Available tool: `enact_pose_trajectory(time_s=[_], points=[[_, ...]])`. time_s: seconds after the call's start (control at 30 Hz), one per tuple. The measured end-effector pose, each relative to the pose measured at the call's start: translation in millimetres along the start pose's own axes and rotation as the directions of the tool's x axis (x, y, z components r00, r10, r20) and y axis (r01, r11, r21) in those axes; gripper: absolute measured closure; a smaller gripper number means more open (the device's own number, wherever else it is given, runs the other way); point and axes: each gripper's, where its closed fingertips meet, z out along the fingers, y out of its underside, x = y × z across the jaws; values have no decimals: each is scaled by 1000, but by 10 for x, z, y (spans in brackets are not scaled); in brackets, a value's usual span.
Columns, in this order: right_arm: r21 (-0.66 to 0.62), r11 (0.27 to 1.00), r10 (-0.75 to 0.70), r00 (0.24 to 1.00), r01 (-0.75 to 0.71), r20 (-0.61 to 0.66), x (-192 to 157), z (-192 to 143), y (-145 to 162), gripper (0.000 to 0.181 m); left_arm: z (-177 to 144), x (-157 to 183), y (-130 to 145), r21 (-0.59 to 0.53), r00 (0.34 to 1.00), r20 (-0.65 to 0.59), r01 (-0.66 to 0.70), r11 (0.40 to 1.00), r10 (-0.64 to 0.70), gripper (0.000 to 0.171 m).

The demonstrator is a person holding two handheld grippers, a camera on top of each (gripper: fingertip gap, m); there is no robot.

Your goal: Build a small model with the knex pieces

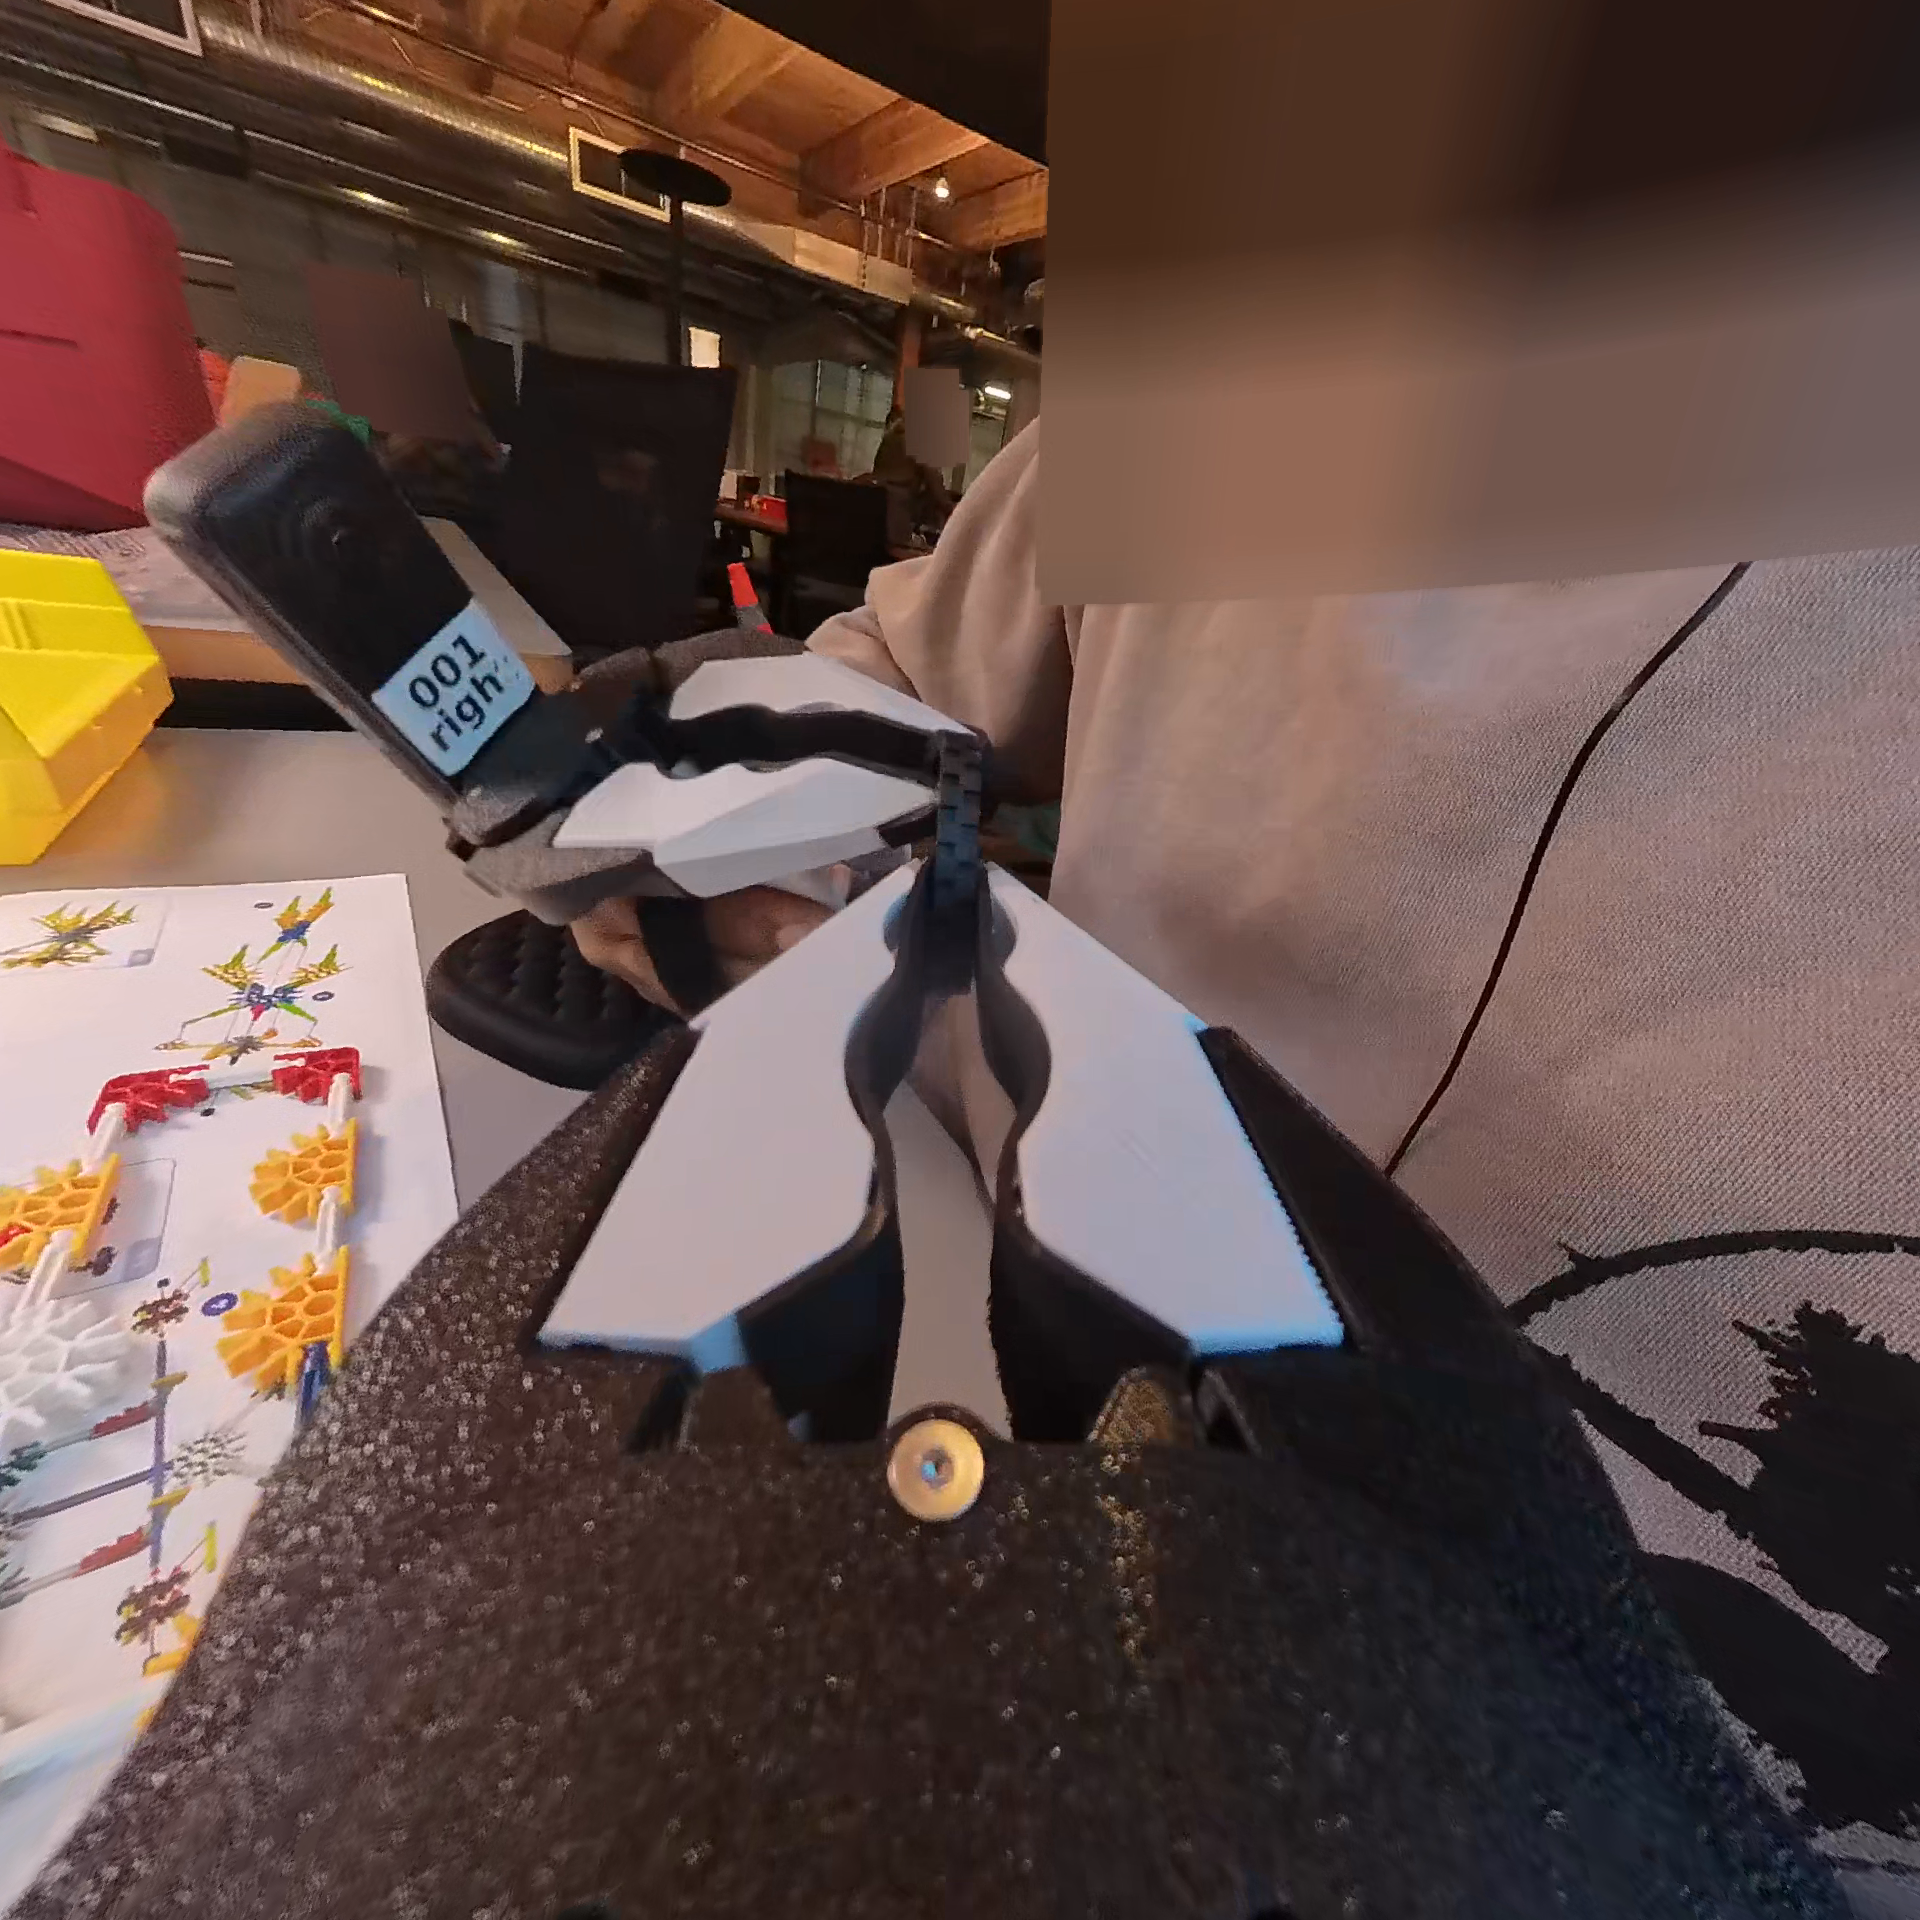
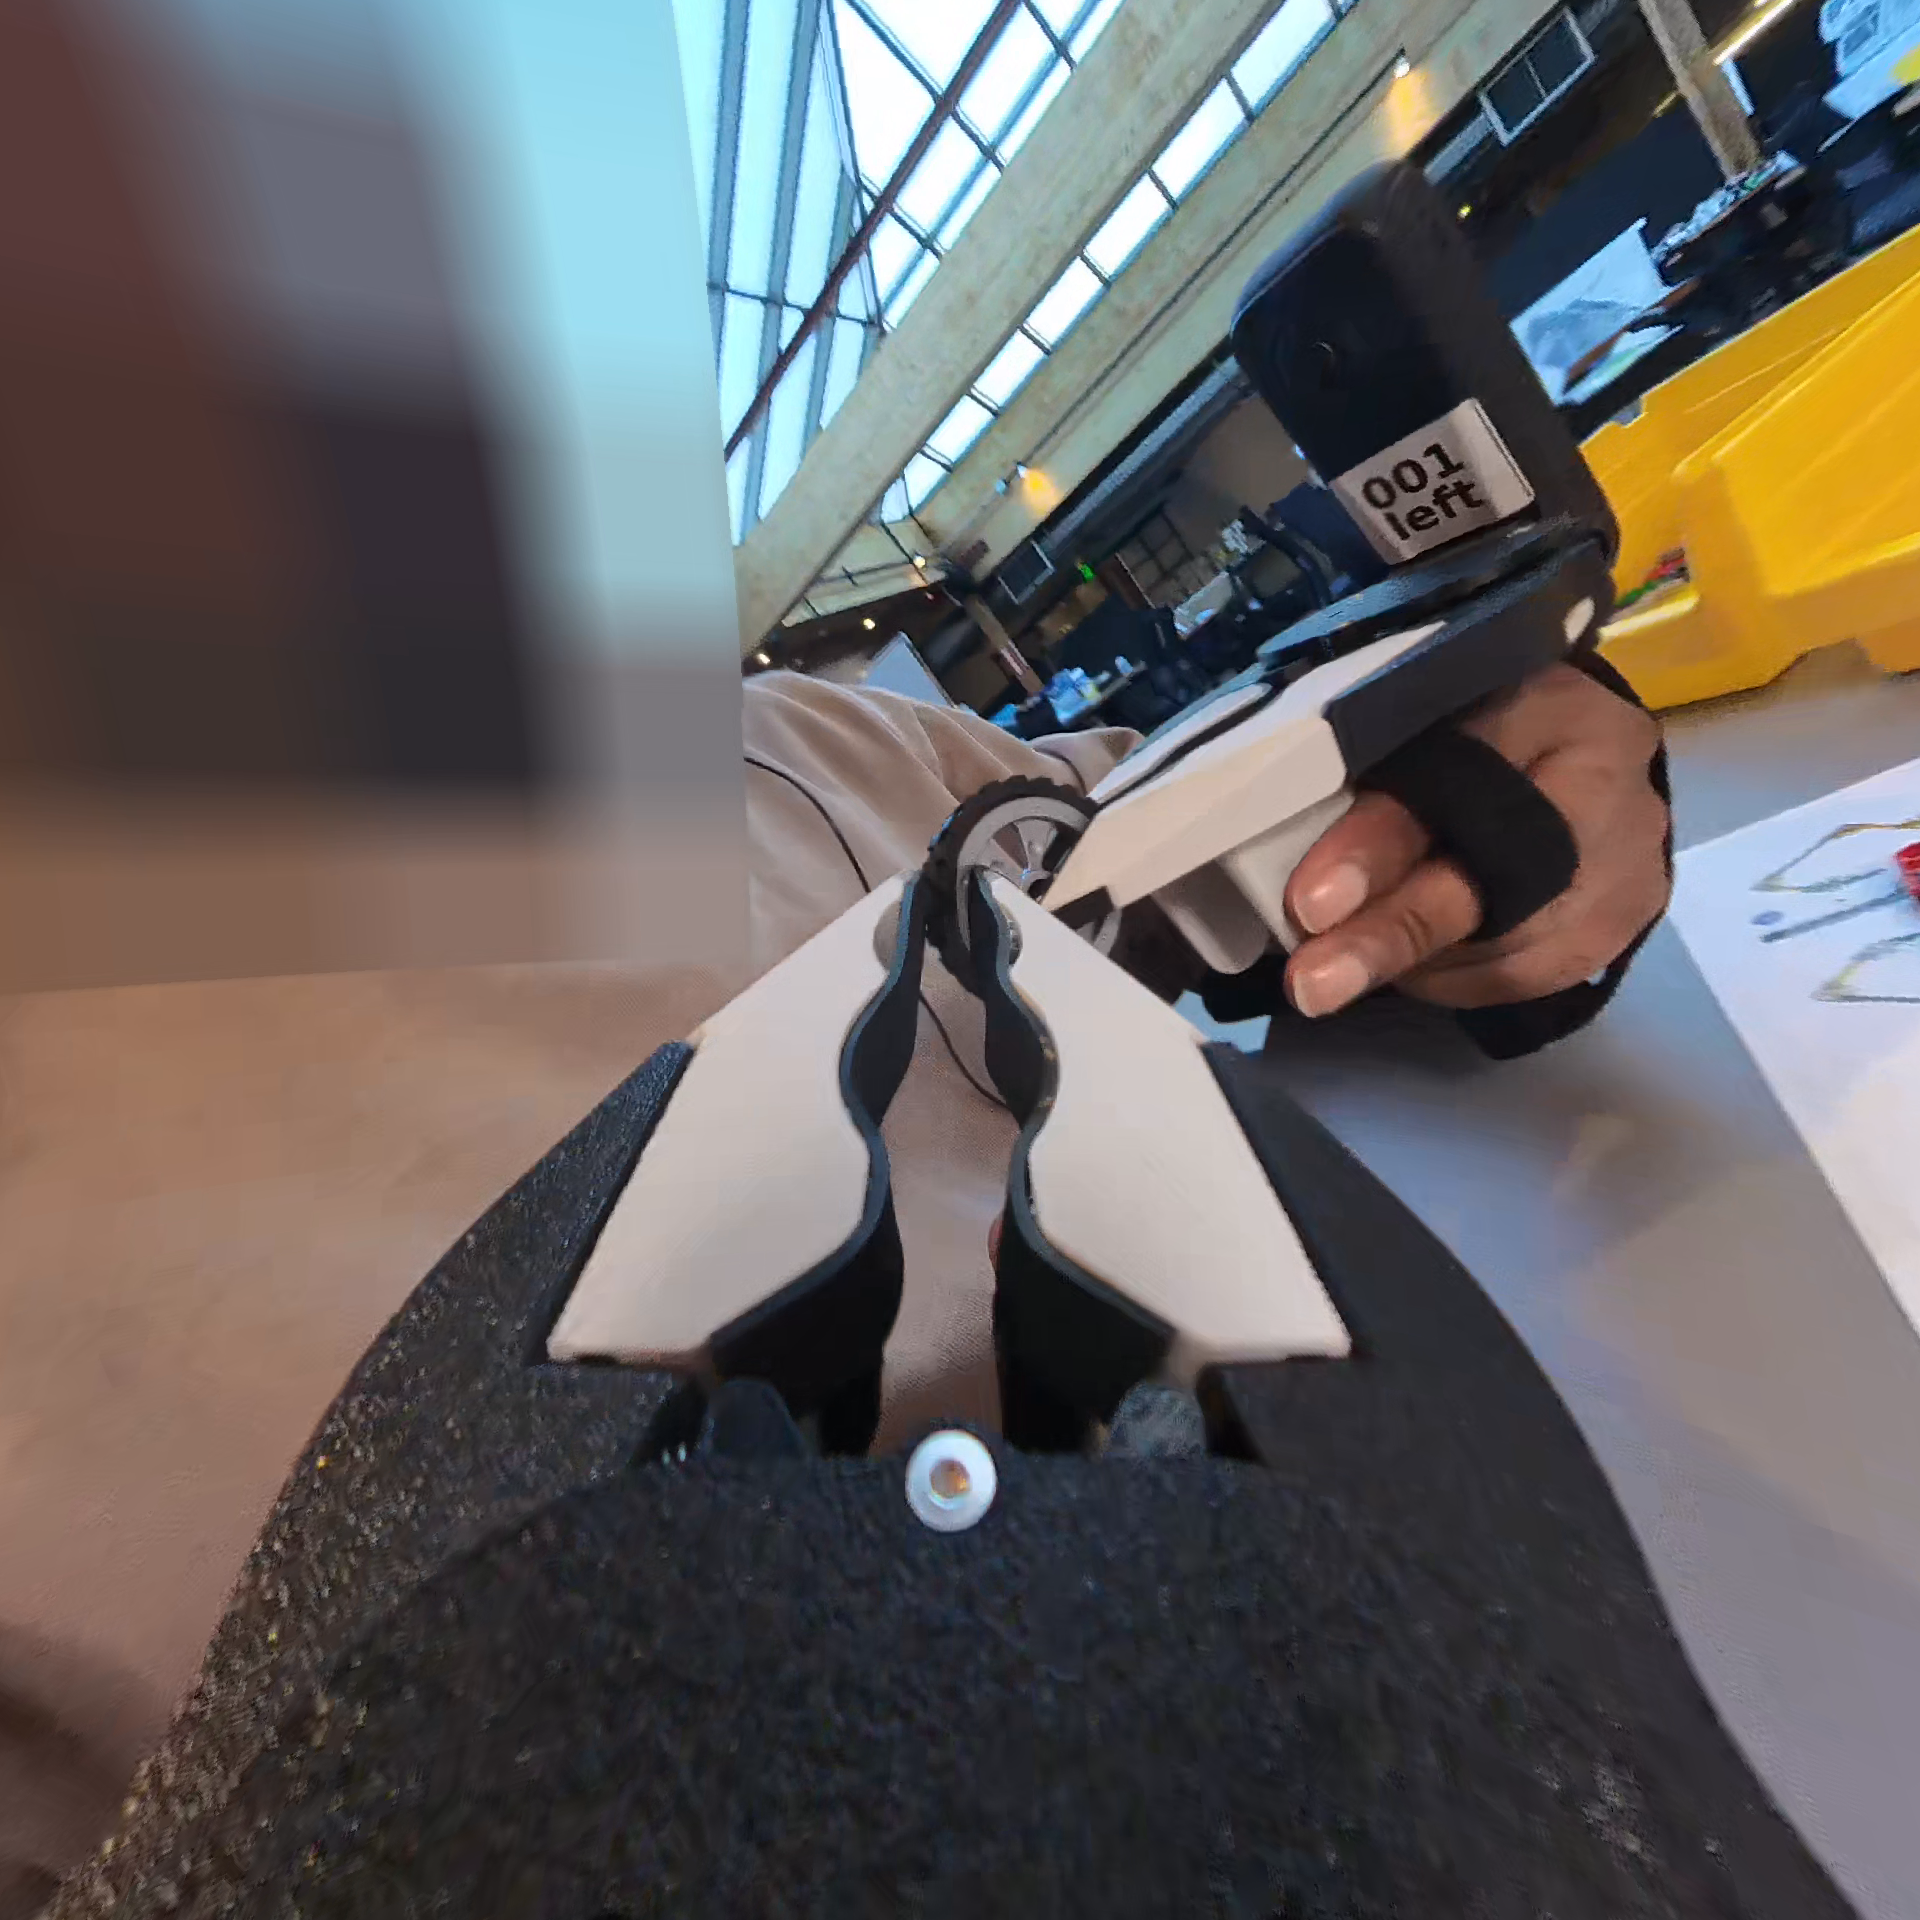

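Both tools pinch one small treaded toy wheel (image 2: 982, 873): left tool (image 1: 940, 935), right tool (image 2: 961, 914). Light, grippy rubber; hold the rim.

White printed label (image 1: 454, 693) on each gripper camera.

Grey table (image 1: 312, 800), printed instruction sheet (image 1: 343, 997) flat on it, yellow bin (image 1: 62, 717) behind

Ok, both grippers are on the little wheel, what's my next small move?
Probably ease the left gripper open with the right gripper clamped: both pinch the tyre of the same treaded toy wheel in mid-air, so one grip should hold it.
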Motion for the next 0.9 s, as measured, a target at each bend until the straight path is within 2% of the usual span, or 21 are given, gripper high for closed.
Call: enact_pose_trajectory(time_s=[0.1, 0.17, 0.23, 0.33, 0.4, 0.47, 0.6, 0.67, 0.7, 0.8, 0.9], points=[[86, 989, 118, 990, -124, 73, 22, -30, -59, 175, -20, -50, -28, 10, 999, 46, -9, 1000, 8, 168], [133, 981, 134, 990, -140, 55, 85, -72, -115, 175, -57, -126, -35, 10, 995, 103, -6, 1000, 5, 168], [148, 987, 71, 995, -60, -72, 223, -139, -171, 174, -124, -252, -8, -6, 982, 188, 0, 1000, 1, 168], [5, 978, -196, 932, 207, -306, 354, -208, -162, 173, -169, -354, 51, -43, 966, 258, 4, 999, 7, 168], [-121, 917, -393, 810, 380, -435, 409, -268, -207, 169, -178, -402, 52, -59, 956, 292, -2, 998, 19, 168], [-270, 831, -552, 663, 486, -506, 448, -323, -236, 167, -186, -449, 68, -87, 944, 326, -13, 996, 41, 168], [-542, 625, -776, 371, 562, -511, 493, -379, -233, 172, -212, -530, 118, -171, 907, 402, -63, 983, 128, 168], [-625, 541, -834, 265, 562, -484, 501, -383, -230, 174, -226, -556, 129, -217, 884, 430, -96, 972, 183, 168], [-651, 516, -850, 236, 557, -471, 503, -379, -225, 174, -230, -563, 140, -245, 872, 440, -114, 963, 215, 168], [-679, 497, -864, 235, 541, -445, 492, -363, -197, 176, -233, -563, 158, -296, 848, 454, -145, 944, 273, 168], [-658, 534, -845, 314, 531, -432, 467, -347, -178, 178, -236, -557, 162, -320, 842, 452, -153, 935, 293, 166]])
